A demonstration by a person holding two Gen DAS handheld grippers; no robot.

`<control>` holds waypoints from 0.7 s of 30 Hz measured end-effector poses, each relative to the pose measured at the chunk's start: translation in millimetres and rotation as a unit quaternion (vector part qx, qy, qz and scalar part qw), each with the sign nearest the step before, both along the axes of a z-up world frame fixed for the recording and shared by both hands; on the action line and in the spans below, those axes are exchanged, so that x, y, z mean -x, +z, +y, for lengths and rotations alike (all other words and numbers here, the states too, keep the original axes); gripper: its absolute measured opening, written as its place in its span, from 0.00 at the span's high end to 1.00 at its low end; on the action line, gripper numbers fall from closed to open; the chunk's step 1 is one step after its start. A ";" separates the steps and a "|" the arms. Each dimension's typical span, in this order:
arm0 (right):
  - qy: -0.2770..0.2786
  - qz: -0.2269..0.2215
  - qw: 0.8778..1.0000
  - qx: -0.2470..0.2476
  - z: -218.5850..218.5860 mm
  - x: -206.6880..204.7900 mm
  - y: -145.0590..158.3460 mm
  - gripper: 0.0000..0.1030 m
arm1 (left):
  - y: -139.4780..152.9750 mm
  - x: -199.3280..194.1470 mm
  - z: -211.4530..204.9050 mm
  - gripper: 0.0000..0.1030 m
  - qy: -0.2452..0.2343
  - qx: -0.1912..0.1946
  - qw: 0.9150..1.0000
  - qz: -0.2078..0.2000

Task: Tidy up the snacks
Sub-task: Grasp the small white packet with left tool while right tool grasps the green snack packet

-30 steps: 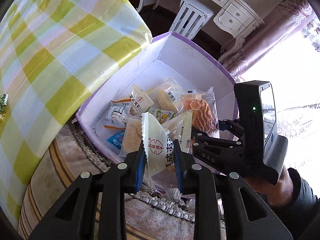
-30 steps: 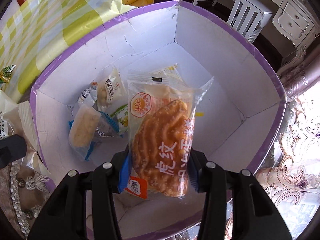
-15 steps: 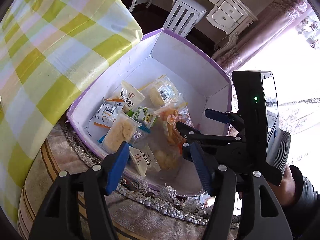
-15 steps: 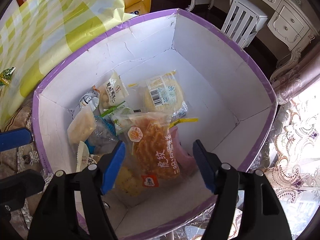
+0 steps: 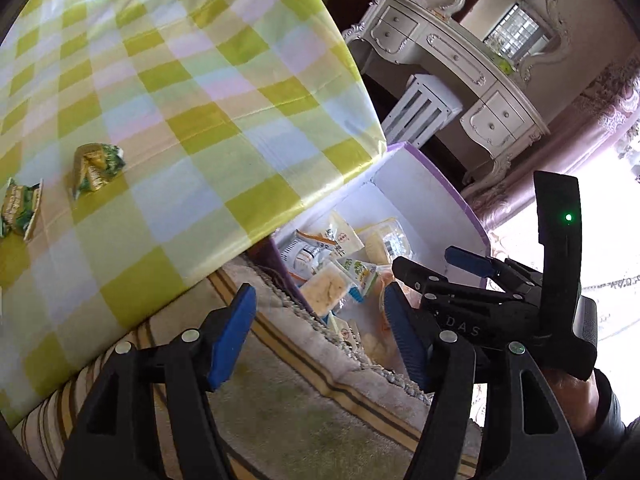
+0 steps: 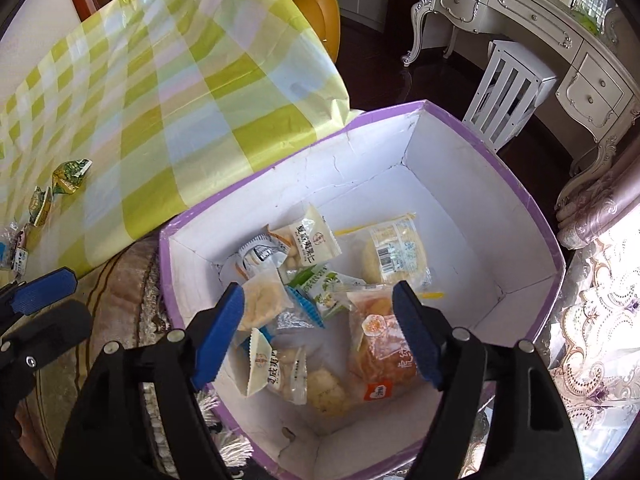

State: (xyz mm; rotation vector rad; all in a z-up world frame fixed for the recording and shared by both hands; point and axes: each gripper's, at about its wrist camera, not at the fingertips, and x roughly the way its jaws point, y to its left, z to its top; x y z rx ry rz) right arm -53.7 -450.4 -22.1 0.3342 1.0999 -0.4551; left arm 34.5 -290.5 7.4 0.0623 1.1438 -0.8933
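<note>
A white box with a purple rim [image 6: 452, 184] stands on the floor beside the table and holds several wrapped snacks. Among them are an orange biscuit pack [image 6: 380, 344] and a white pack with red print [image 6: 276, 364]. My right gripper [image 6: 318, 292] hangs above the box with its jaws opening and nothing between them. My left gripper [image 5: 320, 300] is open and empty over the box's near-left edge [image 5: 280, 264] and the rug. Green-gold wrapped sweets [image 5: 96, 164] lie on the table, up and to the left of it. The right gripper's blue pad [image 5: 468, 260] shows at the right.
A yellow-green checked tablecloth [image 5: 180, 92] overhangs the box's left side. A fringed striped rug [image 5: 280, 392] lies under the box. More small snacks [image 6: 40, 204] sit at the table's left. A white dresser [image 6: 560, 48], slatted stool [image 6: 508, 84] and yellow armchair [image 6: 316, 4] stand behind.
Both grippers opened and let go of their packs, which now lie in the box. Both rose, and the left one swung left toward the table.
</note>
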 end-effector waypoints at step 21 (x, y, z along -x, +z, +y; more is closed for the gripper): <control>0.087 -0.036 0.995 0.040 50.5 -58.5 35.2 0.25 | -0.5 -52.4 202.9 0.39 0.277 0.051 0.959 0.018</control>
